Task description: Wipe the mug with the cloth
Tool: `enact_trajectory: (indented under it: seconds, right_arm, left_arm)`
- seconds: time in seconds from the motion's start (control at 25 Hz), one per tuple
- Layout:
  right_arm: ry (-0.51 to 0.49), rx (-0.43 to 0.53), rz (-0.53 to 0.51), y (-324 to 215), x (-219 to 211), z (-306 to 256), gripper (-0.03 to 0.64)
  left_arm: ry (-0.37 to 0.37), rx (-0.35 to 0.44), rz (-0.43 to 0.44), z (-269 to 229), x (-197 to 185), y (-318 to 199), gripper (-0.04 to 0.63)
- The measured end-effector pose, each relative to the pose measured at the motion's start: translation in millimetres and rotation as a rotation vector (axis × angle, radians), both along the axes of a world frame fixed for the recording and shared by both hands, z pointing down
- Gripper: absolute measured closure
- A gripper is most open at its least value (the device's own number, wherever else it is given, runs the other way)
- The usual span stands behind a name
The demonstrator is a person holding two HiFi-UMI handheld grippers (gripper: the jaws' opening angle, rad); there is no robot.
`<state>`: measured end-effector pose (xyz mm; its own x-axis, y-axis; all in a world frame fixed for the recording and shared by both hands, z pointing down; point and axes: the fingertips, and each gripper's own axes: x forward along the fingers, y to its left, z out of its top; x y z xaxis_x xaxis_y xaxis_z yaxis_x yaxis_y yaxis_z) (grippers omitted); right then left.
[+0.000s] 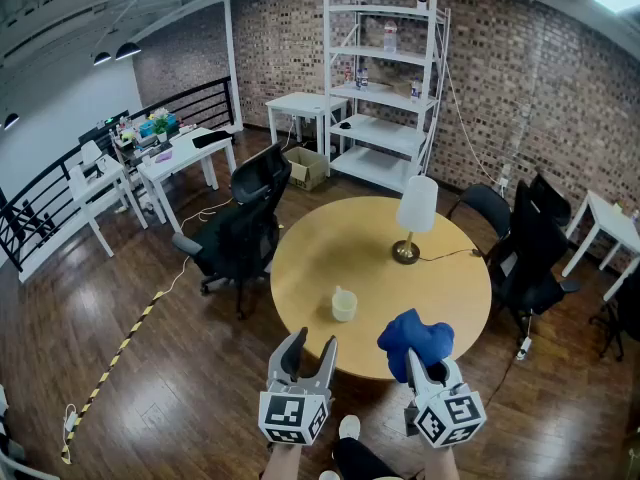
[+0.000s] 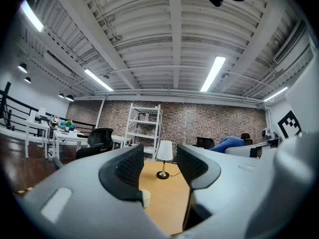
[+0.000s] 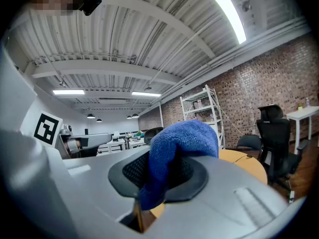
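The right gripper (image 1: 432, 370) pinches the blue cloth (image 1: 415, 336); the left gripper (image 1: 312, 346) is partly open and empty. I'd steady the mug (image 1: 344, 304), near the tabletop's (image 1: 310, 248) front edge, with the left before wiping.

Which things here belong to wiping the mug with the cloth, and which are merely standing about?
Belong to the job: mug; blue cloth, clamped in the right gripper; left gripper, open and empty.
Standing about: lamp; round table; black office chair; white shelves.
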<state>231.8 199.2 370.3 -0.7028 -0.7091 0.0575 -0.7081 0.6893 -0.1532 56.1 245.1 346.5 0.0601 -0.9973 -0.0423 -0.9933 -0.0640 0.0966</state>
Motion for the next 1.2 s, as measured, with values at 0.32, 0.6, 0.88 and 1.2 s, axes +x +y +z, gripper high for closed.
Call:
enact_trajectory:
  seconds: [0.32,0.6,0.88,1.2]
  right_arm:
    - [-0.053,-0.018,-0.009,-98,-42,14,0.557]
    - [-0.1,-0.03,-0.04,-206,-87,11,0.557]
    - [-0.094,-0.048,-0.114,-260,-137,15,0.557]
    - [-0.044,-0.085,-0.018,-309,-144,43,0.555]
  left_arm:
    - [-0.036,0.005,0.012,6,-34,-85,0.408]
    - [-0.075,0.022,0.046,-6,-64,-183,0.417]
    - [-0.059,-0.003,0.045,5,-96,-239,0.417]
    - [-0.024,-0.076,0.151,48,-129,-302,0.417]
